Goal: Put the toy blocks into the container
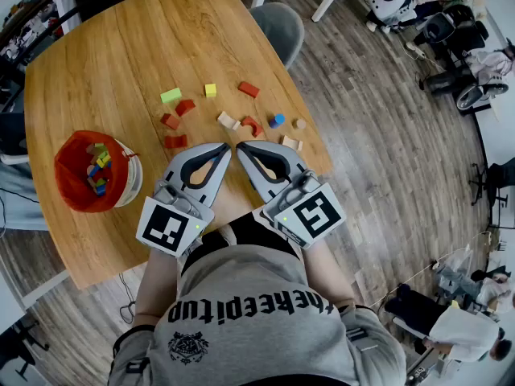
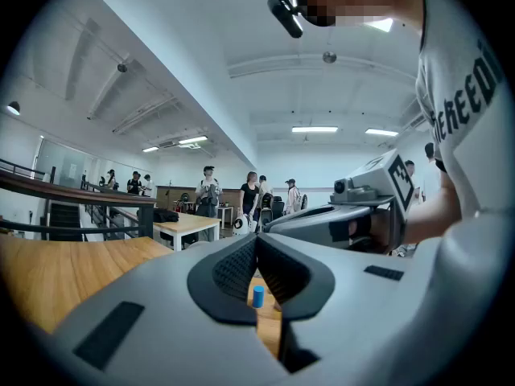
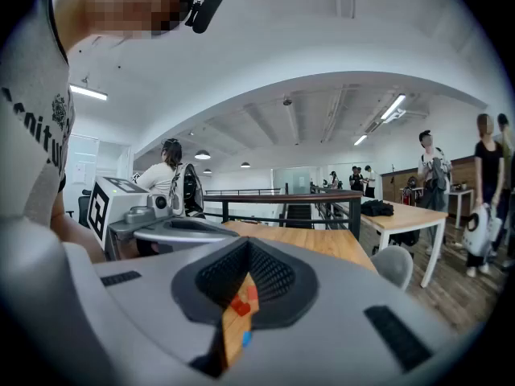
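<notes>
Left gripper and right gripper: jaws closed, empty, tips nearly meeting, held level, angled inward.

Wooden table seen from above, grey chair set at its far edge, plank floor all round, seated person noted lower right, standing group and strip lights recorded beyond, dark railing behind.
</notes>
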Available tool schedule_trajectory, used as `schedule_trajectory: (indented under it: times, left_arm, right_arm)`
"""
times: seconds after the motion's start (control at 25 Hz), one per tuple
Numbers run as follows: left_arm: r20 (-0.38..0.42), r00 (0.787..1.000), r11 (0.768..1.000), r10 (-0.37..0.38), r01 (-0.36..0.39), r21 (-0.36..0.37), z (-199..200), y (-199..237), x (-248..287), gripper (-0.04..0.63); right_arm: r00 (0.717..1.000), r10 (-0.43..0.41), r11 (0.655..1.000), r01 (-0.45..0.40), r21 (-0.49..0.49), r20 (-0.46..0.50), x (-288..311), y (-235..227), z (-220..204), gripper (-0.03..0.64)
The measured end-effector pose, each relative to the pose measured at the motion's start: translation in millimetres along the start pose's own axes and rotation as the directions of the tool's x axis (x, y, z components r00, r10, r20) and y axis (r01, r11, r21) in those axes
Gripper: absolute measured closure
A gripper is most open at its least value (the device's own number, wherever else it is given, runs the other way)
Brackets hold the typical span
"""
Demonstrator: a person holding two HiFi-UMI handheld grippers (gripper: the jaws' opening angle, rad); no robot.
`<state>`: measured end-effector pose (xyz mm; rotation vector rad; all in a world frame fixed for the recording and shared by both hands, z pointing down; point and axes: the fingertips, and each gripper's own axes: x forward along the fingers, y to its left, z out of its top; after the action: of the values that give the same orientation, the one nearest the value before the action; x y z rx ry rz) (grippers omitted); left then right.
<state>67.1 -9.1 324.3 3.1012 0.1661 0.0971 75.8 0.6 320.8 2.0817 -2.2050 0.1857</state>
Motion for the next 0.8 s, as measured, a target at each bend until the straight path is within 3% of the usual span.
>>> schedule_trajectory:
  times: [0.8]
  left_arm:
    - [0.002, 1.000, 1.000, 0.003, -0.003, -0.015, 3, 0, 13, 0.580]
  right_arm:
    - [1.000, -0.025, 1.000, 0.025, 0.012, -0.010, -5, -20, -4, 0.606]
